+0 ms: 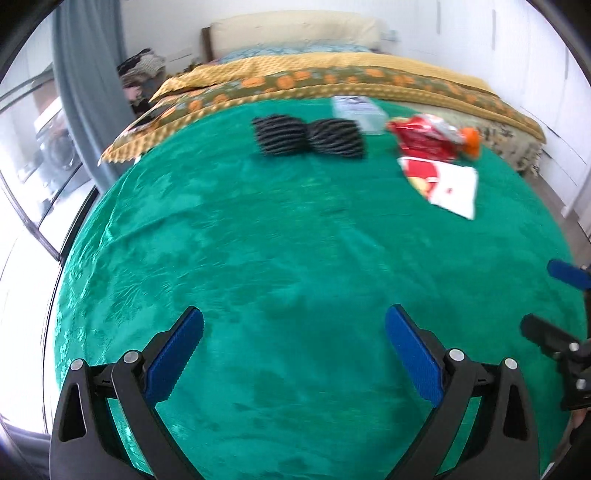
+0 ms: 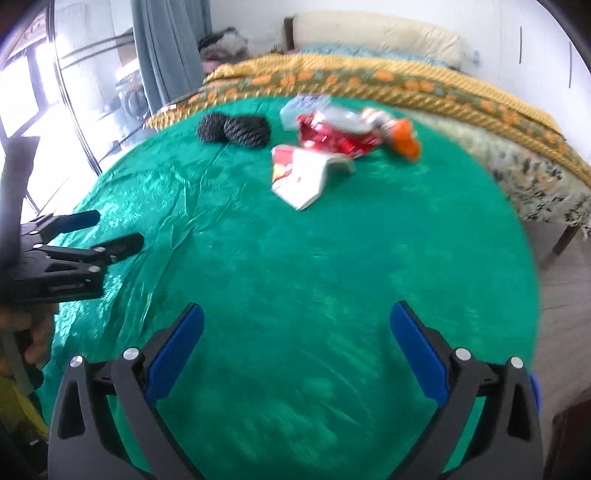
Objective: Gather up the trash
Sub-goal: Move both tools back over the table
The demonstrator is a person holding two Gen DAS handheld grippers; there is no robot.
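Bed, one, covered by a green blanket (image 1: 280, 258) with a yellow and orange patterned quilt (image 1: 332, 79) folded across the far half; cream pillow (image 1: 295, 31) at the headboard end.

Left gripper (image 1: 294, 334): held low over the near part of the blanket, blue-padded fingers (image 1: 177, 354) spread wide, nothing between them. It also showed at the left edge of the right wrist view (image 2: 107, 230), likewise parted.

Right gripper (image 2: 296, 330): held low over the near part of the blanket, fingers (image 2: 417, 350) spread wide, nothing between them. Only part of it appeared at the right edge of the left wrist view.

Trash, all lying on the far part of the green blanket, well apart from both grippers:
- red foil wrapper (image 2: 332, 138), crumpled.
- red and white paper packet (image 2: 299, 173), lying flat just nearer than the foil wrapper, touching or almost touching it.
- orange item (image 2: 404, 142), just beside the foil wrapper on its right; too blurred to identify.
- pale clear plastic pack (image 1: 358, 109), behind the foil wrapper, near the quilt edge.

Other: two dark ribbed balls (image 1: 308, 136), side by side and touching, left of the trash. Grey curtain (image 1: 85, 74) and window (image 1: 22, 155) on the left wall.
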